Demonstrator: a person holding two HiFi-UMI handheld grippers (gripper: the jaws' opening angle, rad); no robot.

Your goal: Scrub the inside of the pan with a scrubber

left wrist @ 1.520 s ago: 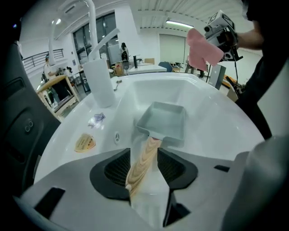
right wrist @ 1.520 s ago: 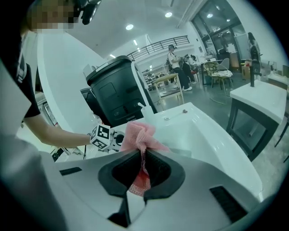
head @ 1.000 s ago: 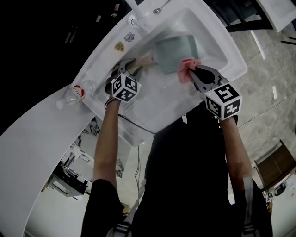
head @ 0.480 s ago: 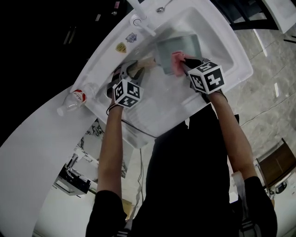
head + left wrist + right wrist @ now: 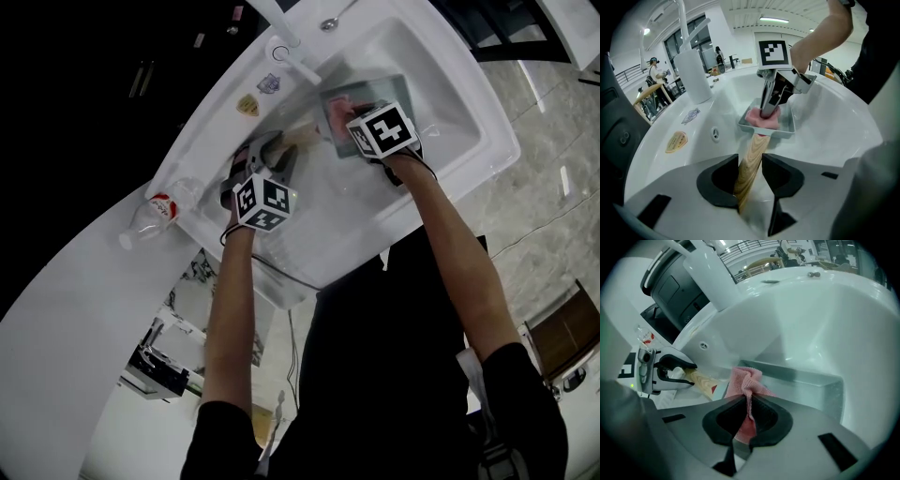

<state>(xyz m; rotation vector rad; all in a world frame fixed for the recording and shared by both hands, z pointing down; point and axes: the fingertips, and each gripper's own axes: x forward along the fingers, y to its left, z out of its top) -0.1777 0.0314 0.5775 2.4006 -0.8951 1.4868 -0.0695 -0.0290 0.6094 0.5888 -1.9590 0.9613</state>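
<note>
**Item 1, left gripper**. Its jaws have just been closing slightly. They are clamped on the wooden handle, which passes straight between them, and the gripper has held its place over the last second. A plastic bottle lies on the counter off its outer side.

**Item 2, pan**. Rectangular, grey, resting in the sink. It sits directly ahead of the left gripper's jaws, at the far end of the handle.

**Item 3, scrubber**. Pink mesh, pinched in the right gripper's jaws. Its free end is bunched just beyond the fingertips, at the handle end of the pan.

**Item 4, right gripper**. Clenched on the scrubber. A second ago it was up by the sink's near rim; it has since come down into the pan.

**Reading.** The pan is steadied and the scrubber is delivered. Scrubbing is judged ready to begin, with most of the pan floor ahead of the right gripper unworked.

**View notes.**
- Head view: the marker cube covers the right gripper's jaws, so the grip is unreadable there.
- Right gripper view: shows the pinch and the mesh weave.
- Left gripper view: the only one showing the scrubber pressed onto the pan floor beneath the right gripper's tips.
</note>
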